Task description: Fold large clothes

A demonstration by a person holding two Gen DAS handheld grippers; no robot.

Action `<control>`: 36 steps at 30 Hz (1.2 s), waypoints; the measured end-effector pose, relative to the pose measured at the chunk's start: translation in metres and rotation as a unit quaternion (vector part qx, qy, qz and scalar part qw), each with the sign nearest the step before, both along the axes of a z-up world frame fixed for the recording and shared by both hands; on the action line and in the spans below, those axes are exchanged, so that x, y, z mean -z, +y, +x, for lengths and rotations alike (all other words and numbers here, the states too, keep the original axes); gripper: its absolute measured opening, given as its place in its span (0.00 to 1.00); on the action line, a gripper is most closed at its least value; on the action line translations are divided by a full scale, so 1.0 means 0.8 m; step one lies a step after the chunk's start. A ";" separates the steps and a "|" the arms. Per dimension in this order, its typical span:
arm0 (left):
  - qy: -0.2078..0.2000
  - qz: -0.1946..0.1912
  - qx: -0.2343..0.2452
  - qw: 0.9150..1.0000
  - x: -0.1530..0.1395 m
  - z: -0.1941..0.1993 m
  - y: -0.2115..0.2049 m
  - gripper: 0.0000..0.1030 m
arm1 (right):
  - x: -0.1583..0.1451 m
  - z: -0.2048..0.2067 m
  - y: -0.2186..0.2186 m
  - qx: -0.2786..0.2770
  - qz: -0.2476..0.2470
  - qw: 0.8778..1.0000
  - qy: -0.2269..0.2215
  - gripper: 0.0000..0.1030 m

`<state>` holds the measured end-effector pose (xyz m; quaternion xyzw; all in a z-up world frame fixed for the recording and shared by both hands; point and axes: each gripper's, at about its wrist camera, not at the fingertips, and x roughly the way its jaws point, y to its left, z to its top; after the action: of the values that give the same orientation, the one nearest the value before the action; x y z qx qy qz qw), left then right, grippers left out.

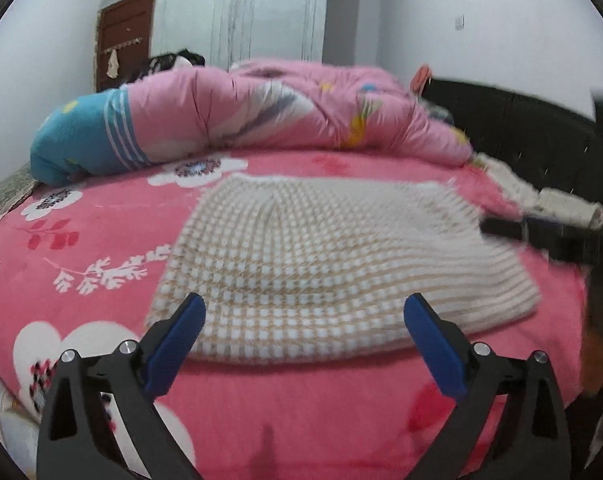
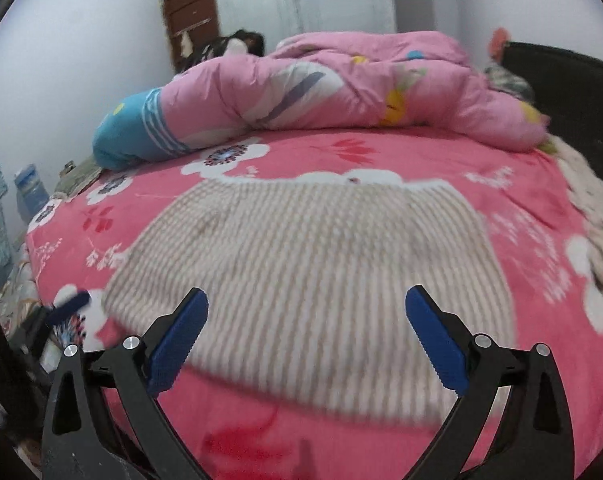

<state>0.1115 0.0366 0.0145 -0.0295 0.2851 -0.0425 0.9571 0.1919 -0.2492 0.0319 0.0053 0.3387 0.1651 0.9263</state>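
1. We see the cream-and-tan checked knit garment [image 1: 333,264] lying flat on the pink floral fleece bedspread [image 1: 101,240], already folded into a compact pad; its long axis runs left to right across the bed.
2. The left gripper [image 1: 304,322] hangs at the garment's near edge, blue pads spread wide with nothing between them.
3. The right gripper [image 2: 307,316] likewise stands fully parted and empty, over the near hem (motion blur softens this view).
4. The garment lies ahead of and below both grippers; we judge neither clearly nearer, each facing its own half of the near hem.
5. The far edge leaves a strip of bare bedspread before the rumpled pink quilt [image 1: 285,108], so a far-ward fold has room.
6. To the right, a pale heap of cloth [image 2: 593,216] and the dark headboard [image 1: 541,132] narrow the margin; the left side is open.
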 end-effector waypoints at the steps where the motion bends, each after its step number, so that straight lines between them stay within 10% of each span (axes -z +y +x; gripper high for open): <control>1: -0.001 -0.004 -0.002 1.000 -0.006 -0.011 -0.003 0.95 | 0.004 -0.019 -0.005 0.014 -0.005 1.000 -0.001 0.92; 8: -0.005 -0.013 -0.005 1.000 -0.037 -0.057 -0.013 0.95 | 0.011 -0.083 -0.022 0.066 -0.045 0.997 -0.009 0.92; 23: 0.010 0.114 -0.071 0.991 -0.062 -0.093 -0.044 0.95 | -0.026 -0.126 -0.023 0.095 -0.063 0.992 -0.058 0.92; 36: 0.074 0.011 -0.066 0.995 -0.029 -0.062 -0.016 0.95 | 0.003 -0.113 -0.009 0.111 -0.063 0.992 0.017 0.92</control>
<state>0.0616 0.0235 0.0377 -0.0404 0.3532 0.0267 0.9343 0.1016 -0.2564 0.0295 -0.0123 0.3616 0.0397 0.9314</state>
